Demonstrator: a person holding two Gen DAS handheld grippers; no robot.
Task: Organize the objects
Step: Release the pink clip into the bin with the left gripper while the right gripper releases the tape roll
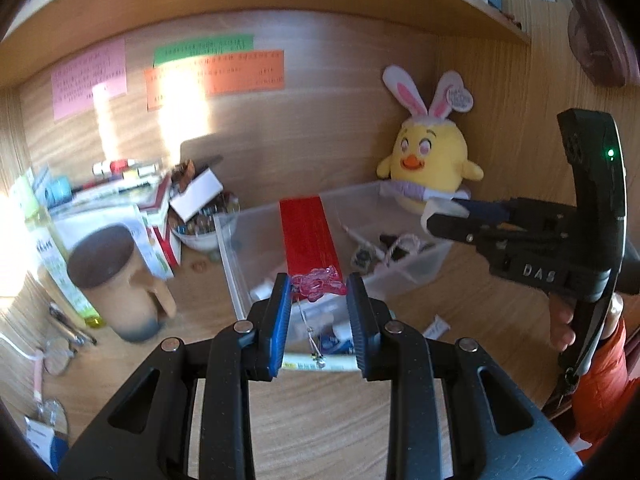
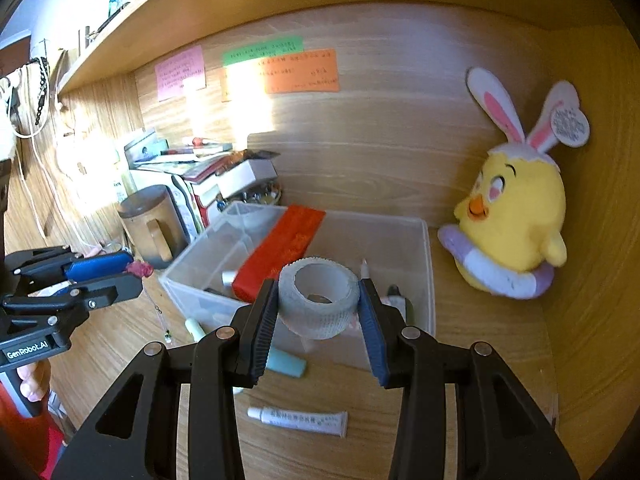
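The right claw [image 2: 319, 312] was clamped on a roll of white tape [image 2: 319, 300], pads pressing its outer wall from both sides, hollow core facing up. It held the roll above the near edge of the clear plastic bin [image 2: 424, 280], probably so the roll could drop in among the contents.

The left claw [image 1: 318, 300] gripped a pink translucent charm [image 1: 318, 282] at its fingertips, with a thin chain [image 1: 310, 332] dangling below. It hovered near the bin's left front corner, apparently waiting its turn.

The bin sat on the wooden surface [image 2: 460, 360] and already contained a red box [image 2: 280, 248], leaning on the rim, and small items. A white tube [image 2: 298, 420] and a pale green tube [image 2: 286, 364] lay outside, in front of the bin, not yet sorted.
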